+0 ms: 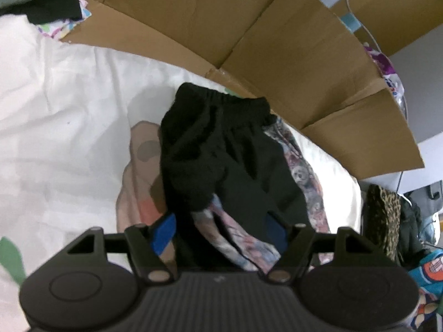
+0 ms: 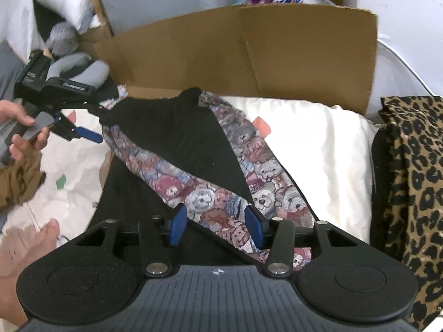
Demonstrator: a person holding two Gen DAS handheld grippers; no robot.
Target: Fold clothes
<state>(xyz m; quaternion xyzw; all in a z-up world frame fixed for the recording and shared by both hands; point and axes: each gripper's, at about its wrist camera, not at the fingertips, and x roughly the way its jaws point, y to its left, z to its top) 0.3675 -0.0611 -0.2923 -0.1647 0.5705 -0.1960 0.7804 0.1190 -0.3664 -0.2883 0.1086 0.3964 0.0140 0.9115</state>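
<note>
A black garment (image 1: 221,144) with an elastic waistband and a teddy-bear print lining (image 2: 205,196) hangs over the white bedding (image 1: 55,110). My left gripper (image 1: 218,233) has a thick bunch of it between its blue pads and holds it up. In the right wrist view the left gripper (image 2: 102,119) sits at the left, with the garment (image 2: 177,132) stretched from it down to my right gripper (image 2: 216,225). The right gripper's blue pads stand apart, with the printed cloth lying between them and not pinched.
A large cardboard box (image 2: 221,49) stands open behind the bedding (image 2: 318,144). Leopard-print cloth (image 2: 415,179) lies at the right, with more coloured clothes (image 1: 426,271) beside it. A person's hand (image 2: 22,127) grips the left tool. A pink-patterned cloth (image 1: 141,166) lies under the garment.
</note>
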